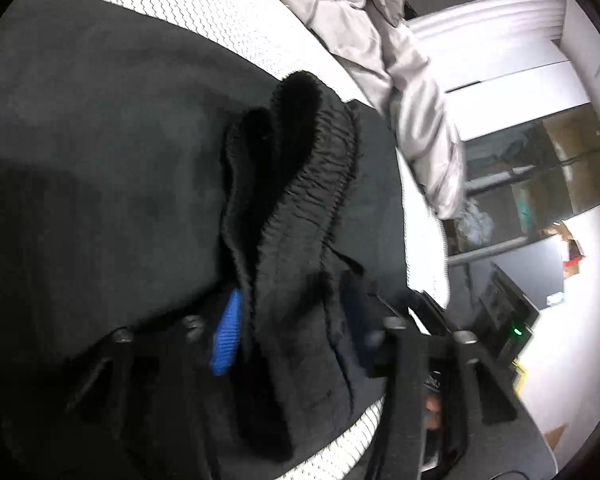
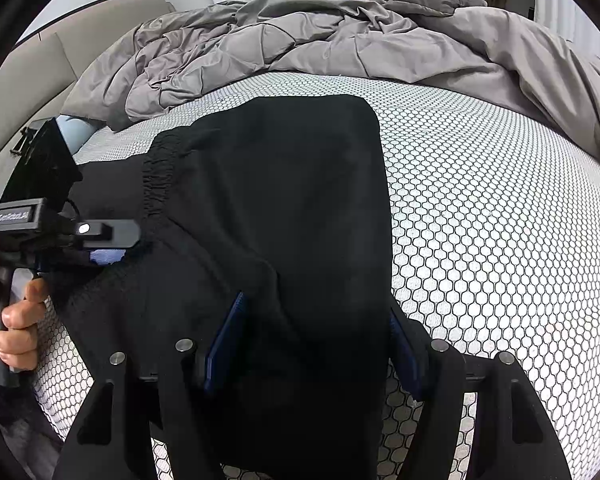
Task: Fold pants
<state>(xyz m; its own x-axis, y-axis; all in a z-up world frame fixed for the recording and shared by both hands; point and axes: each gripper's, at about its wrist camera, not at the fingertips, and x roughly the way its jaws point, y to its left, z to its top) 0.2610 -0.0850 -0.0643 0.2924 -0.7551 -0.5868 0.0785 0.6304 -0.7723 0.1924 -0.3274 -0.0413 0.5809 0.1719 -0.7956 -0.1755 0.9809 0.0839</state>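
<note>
Pants (image 2: 284, 208), black and thick with a gathered elastic waistband (image 1: 312, 168), lie already doubled over on the honeycomb-patterned mattress (image 2: 500, 208) of a bed, with a rumpled grey duvet (image 2: 300, 40) pushed back beyond them. The left gripper (image 1: 288, 328) looks closed on the waistband end: bunched cloth fills the space between its blue pads and rises in front of the lens. The right gripper (image 2: 316, 344) has cloth draped between its blue pads at the nearer end of the garment, but the jaws stand fairly wide and I cannot tell whether they truly pinch it. The step in hand seems to be carrying one end over to make another fold. To do it well, both ends should probably travel together at an even height so the layers stay stacked, and the edges be lined up before letting go; the heavy, fleecy fabric will likely sag and bunch at the waistband, so a smoothing pull outward before laying it down would help keep the fold flat.
</note>
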